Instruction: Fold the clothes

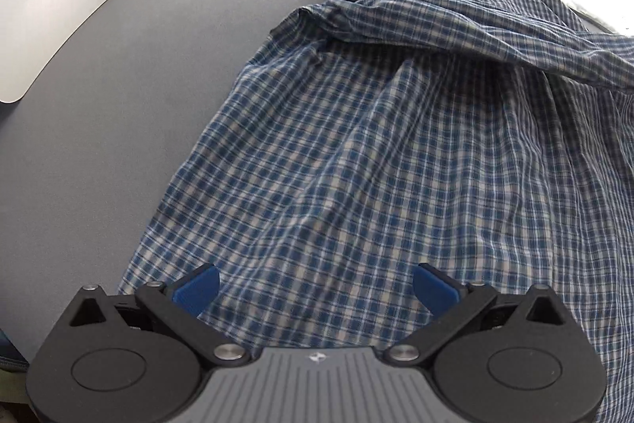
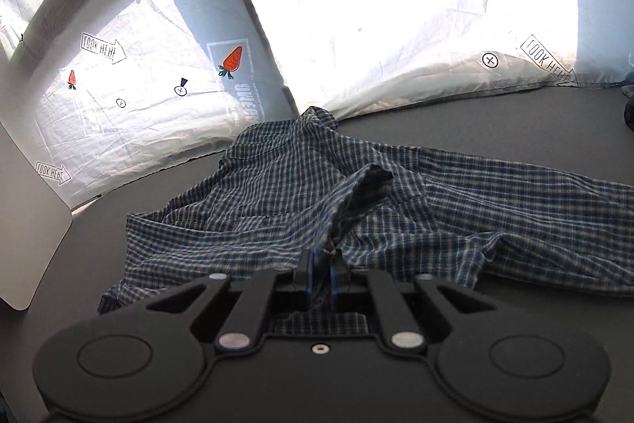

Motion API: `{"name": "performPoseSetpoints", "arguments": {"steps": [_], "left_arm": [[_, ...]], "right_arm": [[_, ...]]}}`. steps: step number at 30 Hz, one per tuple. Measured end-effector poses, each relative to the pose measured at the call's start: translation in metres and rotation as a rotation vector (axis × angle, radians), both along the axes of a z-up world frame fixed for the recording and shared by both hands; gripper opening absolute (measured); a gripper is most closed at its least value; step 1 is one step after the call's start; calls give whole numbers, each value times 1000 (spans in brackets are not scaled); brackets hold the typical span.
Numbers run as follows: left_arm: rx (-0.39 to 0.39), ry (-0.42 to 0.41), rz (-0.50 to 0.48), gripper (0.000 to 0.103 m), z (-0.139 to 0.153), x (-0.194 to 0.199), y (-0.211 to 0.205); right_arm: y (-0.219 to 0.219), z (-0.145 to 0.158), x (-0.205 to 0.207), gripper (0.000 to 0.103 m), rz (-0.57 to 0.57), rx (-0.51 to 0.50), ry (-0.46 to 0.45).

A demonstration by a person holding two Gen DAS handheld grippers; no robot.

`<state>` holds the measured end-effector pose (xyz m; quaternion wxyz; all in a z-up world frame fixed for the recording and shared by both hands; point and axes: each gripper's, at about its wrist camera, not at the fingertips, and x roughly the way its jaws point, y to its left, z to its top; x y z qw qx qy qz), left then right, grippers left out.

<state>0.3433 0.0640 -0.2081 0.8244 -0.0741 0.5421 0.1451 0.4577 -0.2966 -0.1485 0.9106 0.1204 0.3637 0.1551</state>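
Right tongs (image 2: 321, 270): blue pads nearly together, pinching a bunch of the plaid shirt (image 2: 356, 209). The cloth rises from the pads in a peaked ridge, so the pinch looks like a lift grip, prob. to carry that edge or sleeve over for a fold. Which part of the shirt it is, can't tell; it's too crumpled.

Left tongs (image 1: 316, 288): pads wide apart, nothing between them, hovering over the near part of the shirt (image 1: 356, 165) w/ cloth under both fingers (image 1: 198, 288). Judging by the pose, it's lining up for a second hold near the hem or side edge so the two can move the cloth together.

Shirt itself: lies on the dark grey worktop (image 1: 138, 106), spread but wrinkled, one part lapped over the body at the far side, not yet a neat fold. Task looks early on.

Outward: a pale flat board (image 1: 47, 6) w/ rounded corner sits at the worktop's left edge, apart from the shirt. Behind the worktop, a white printed sheet (image 2: 396, 26) w/ carrot pics & "look here" arrows, brightly lit, blown out in places.

Containers: none in either view, no basket or bin. A small dark thing at the far right edge of the right view is too cut off to name.
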Motion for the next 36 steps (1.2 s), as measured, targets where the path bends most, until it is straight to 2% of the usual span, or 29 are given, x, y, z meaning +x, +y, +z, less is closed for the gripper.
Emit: {"name": "performPoseSetpoints", "arguments": {"steps": [9,17,20,28,36], "left_arm": [[-2,26,84,103,-8,0,-9],[37,78,112,103,-6,5,-14],[78,101,101,103,-4,11,-21],[237,147,19,103,-1,20,-45],[239,148,23,103,0,19,-43]], "right_arm": [[-38,-6,35,8,7,-3,-28],[-71,-13,59,8,-59,-16,-69],[-89,-18,65,8,-98,-18,-71],[-140,-39,74,8,-231,-19,-25],[-150,-79,81,8,-253,-71,94]]}}
